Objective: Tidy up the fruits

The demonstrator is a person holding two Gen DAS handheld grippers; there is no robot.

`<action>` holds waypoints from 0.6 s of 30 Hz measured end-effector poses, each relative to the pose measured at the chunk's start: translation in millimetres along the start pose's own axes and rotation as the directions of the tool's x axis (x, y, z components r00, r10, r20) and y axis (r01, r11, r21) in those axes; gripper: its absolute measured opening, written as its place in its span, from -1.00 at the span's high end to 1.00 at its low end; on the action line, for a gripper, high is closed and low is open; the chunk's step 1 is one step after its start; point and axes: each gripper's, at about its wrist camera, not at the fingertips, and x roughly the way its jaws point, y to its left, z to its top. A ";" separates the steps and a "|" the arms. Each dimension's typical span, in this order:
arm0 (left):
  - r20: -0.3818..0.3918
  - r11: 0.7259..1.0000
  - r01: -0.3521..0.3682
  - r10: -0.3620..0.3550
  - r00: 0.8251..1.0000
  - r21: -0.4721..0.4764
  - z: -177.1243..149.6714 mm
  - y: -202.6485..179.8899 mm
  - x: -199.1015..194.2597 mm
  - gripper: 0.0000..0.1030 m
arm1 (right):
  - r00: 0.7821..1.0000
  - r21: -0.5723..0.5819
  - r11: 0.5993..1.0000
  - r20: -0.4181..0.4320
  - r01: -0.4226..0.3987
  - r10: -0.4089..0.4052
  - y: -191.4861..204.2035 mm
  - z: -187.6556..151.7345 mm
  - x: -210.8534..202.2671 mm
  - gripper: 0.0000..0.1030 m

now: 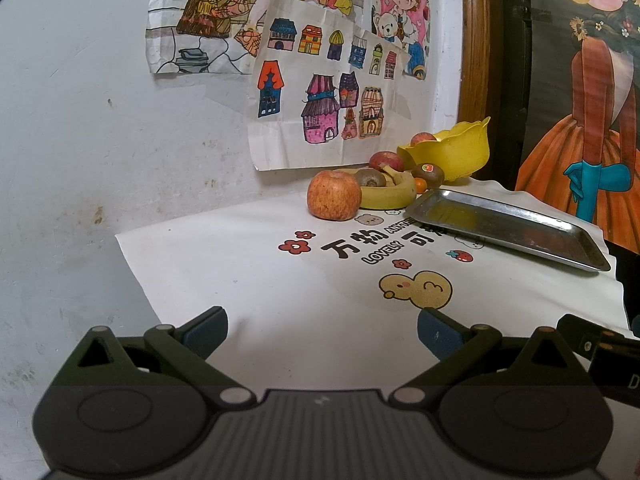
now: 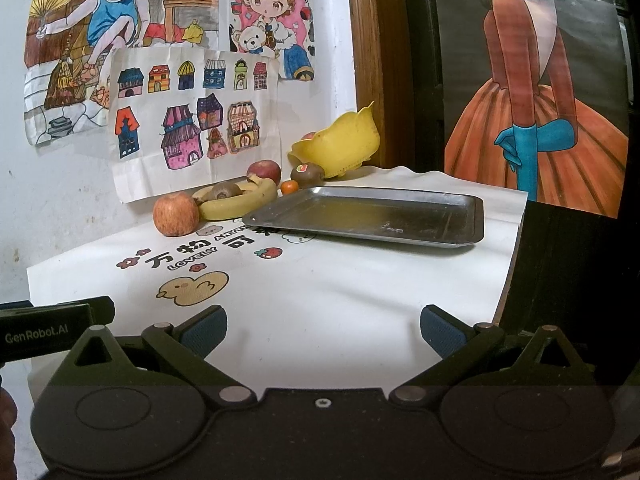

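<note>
Beside metal tray, apple, bananas, both grippers wide

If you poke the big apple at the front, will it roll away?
Probably a little. The apple is round and sits loose on the smooth cloth. It looks firm, so it likely won't squash, and the banana beside it may stop it.

White wall with coloured drawings, wooden frame beside.

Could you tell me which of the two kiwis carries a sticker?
The kiwi standing on the cloth beside the yellow bowl has it; the other kiwi rests on the bananas, unlabelled.
</note>
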 end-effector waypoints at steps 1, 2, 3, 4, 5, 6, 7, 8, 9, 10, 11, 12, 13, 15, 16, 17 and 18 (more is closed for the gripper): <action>0.000 1.000 0.000 0.000 1.000 0.001 0.0 0.0 0.0 -1.00 | 1.000 0.000 1.000 0.000 0.000 0.000 0.0 0.1 0.0 -0.99; 0.000 1.000 0.000 0.000 1.000 0.002 0.0 0.0 0.0 -0.99 | 1.000 -0.001 1.000 -0.001 -0.001 0.001 0.0 0.2 -0.1 -0.99; -0.002 1.000 0.000 0.000 1.000 0.003 0.1 0.0 0.2 -0.99 | 1.000 -0.001 1.000 -0.001 -0.001 0.001 -0.1 0.5 -0.2 -0.99; -0.003 1.000 -0.001 0.001 1.000 0.006 0.5 0.0 0.2 -1.00 | 1.000 -0.003 1.000 -0.002 -0.003 0.003 -0.1 0.9 -0.2 -0.99; -0.003 1.000 -0.002 0.002 1.000 0.007 0.9 0.3 0.1 -0.99 | 1.000 -0.006 1.000 -0.002 -0.006 0.006 0.5 -0.6 -0.1 -0.99; -0.004 1.000 -0.004 0.004 1.000 0.005 1.6 1.1 0.2 -1.00 | 1.000 -0.020 1.000 -0.002 -0.017 0.017 3.2 -7.8 -0.9 -0.99; -0.003 1.000 -0.004 0.004 1.000 0.001 2.6 2.3 0.7 -1.00 | 1.000 -0.030 0.999 -0.001 -0.024 0.024 3.7 -8.8 -1.8 -0.99; -0.002 1.000 -0.003 0.003 1.000 -0.004 4.1 2.0 1.5 -1.00 | 0.999 -0.037 0.999 0.000 -0.032 0.032 3.7 -9.2 -3.4 -0.99; -0.002 1.000 0.000 0.000 1.000 -0.008 5.3 4.3 0.4 -1.00 | 0.999 -0.046 0.998 0.001 -0.041 0.041 3.8 -7.5 -4.0 -0.99; -0.002 1.000 0.002 -0.002 1.000 -0.009 7.0 5.4 1.0 -0.99 | 0.999 -0.046 0.998 0.001 -0.041 0.041 3.8 -7.5 -4.0 -0.99; -0.003 1.000 0.005 -0.005 1.000 -0.007 8.4 6.8 1.2 -0.99 | 0.999 -0.057 0.997 0.003 -0.053 0.054 0.6 -2.6 -2.1 -0.99; -0.004 1.000 0.007 -0.007 1.000 -0.002 9.9 7.8 1.7 -0.99 | 0.998 -0.067 0.996 0.007 -0.061 0.061 -0.8 0.4 -2.0 -0.99; -0.006 1.000 0.007 -0.007 1.000 0.007 10.7 8.2 5.8 -1.00 | 0.997 -0.086 0.994 0.014 -0.070 0.071 -1.6 3.1 -3.6 -0.99; -0.008 1.000 0.003 -0.002 1.000 0.028 15.2 9.5 6.3 -1.00 | 0.996 -0.109 0.991 0.022 -0.083 0.086 -3.0 7.3 -6.2 -0.99; -0.009 0.999 0.001 -0.001 1.000 0.034 16.9 10.3 7.1 -1.00 | 0.995 -0.120 0.988 0.026 -0.093 0.097 -3.2 11.2 -7.1 -0.99; -0.009 0.999 0.000 0.000 1.000 0.039 18.5 11.2 7.5 -1.00 | 0.995 -0.122 0.988 0.028 -0.095 0.100 -3.7 11.6 -7.4 -0.99; -0.010 0.999 0.001 -0.001 1.000 0.042 20.5 12.6 7.9 -1.00 | 0.992 -0.140 0.984 0.052 -0.109 0.117 -5.6 15.7 -10.5 -0.99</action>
